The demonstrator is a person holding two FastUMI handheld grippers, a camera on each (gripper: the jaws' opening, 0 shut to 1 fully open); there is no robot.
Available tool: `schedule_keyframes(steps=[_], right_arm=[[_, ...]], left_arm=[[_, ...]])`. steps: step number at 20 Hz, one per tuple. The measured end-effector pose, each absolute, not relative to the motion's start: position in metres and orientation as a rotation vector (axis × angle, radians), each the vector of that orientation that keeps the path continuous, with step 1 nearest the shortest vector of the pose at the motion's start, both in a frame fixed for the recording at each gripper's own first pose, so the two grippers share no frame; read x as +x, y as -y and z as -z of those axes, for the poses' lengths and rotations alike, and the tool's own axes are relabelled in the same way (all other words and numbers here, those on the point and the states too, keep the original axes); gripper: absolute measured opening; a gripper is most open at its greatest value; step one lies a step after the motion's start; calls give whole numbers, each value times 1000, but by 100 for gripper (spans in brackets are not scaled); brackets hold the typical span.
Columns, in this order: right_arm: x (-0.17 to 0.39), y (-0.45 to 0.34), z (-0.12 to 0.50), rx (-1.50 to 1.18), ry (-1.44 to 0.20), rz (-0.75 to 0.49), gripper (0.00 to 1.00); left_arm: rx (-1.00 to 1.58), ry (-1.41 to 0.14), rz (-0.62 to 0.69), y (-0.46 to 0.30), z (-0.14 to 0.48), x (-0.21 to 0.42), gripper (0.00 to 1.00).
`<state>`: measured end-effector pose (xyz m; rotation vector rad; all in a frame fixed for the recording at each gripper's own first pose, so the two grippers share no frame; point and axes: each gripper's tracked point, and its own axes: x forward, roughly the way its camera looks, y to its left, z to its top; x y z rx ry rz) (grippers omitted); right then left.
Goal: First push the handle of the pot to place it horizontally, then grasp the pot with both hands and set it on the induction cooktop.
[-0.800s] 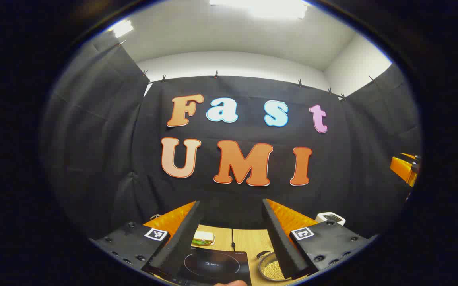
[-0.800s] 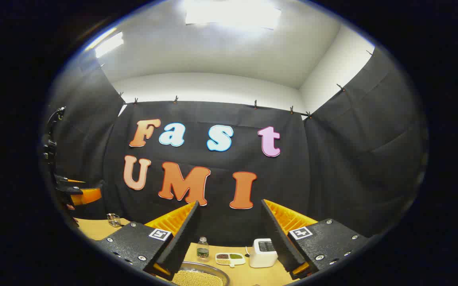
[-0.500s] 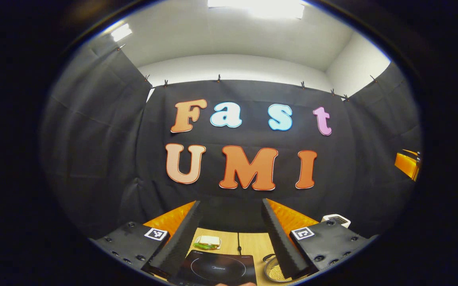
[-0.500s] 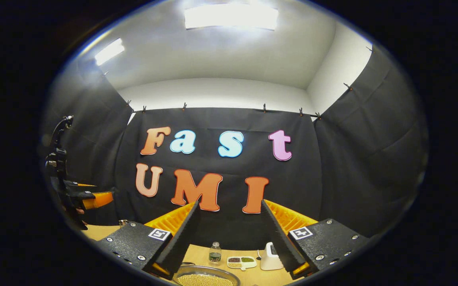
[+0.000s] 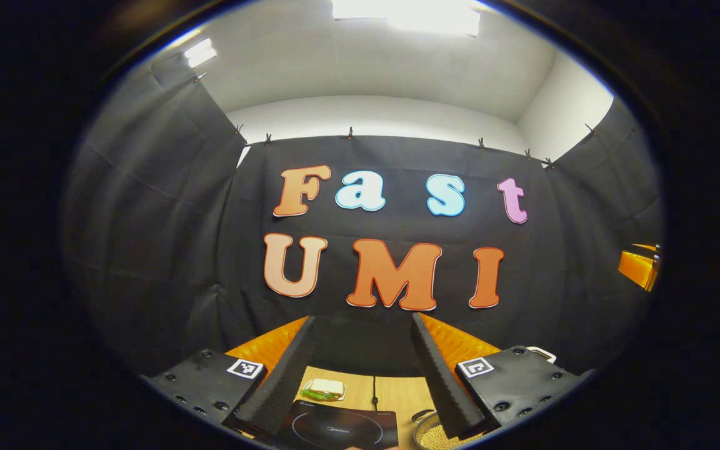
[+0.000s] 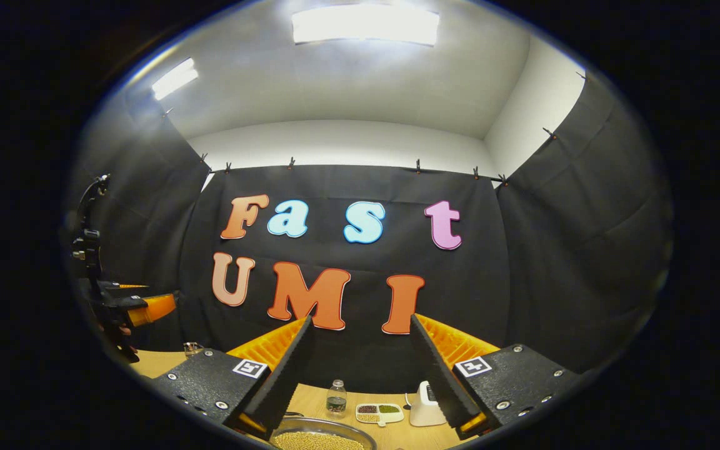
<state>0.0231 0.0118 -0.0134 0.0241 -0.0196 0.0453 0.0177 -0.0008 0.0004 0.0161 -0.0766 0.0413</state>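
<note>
Both tools are held high and level, well above the table, with nothing between their fingers. The left gripper has its fingers spread wide; the right gripper is spread just as wide. The pot sits low on the wooden table, just right of the induction cooktop in the left gripper view, and under the right gripper's near finger in its own view. It looks like thin bright metal, a shallow round pan filled with small yellow grains, so I'd judge it rigid, slick at the rim and fairly weighty, and quick to spill if tipped. A dark loop handle shows at its far left edge, pointing up-left toward the cooktop; the opposite handle is hidden, so the handle axis can't be read fully. Taking it by both side handles, kept level, seems the safest hold
</note>
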Motion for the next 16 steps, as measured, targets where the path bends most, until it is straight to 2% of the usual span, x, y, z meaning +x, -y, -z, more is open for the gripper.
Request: schedule_keyframes(steps=[16], right_arm=[[18, 0, 52, 25, -56, -52, 94]], left_arm=[[57, 114, 10, 30, 5, 22, 97]])
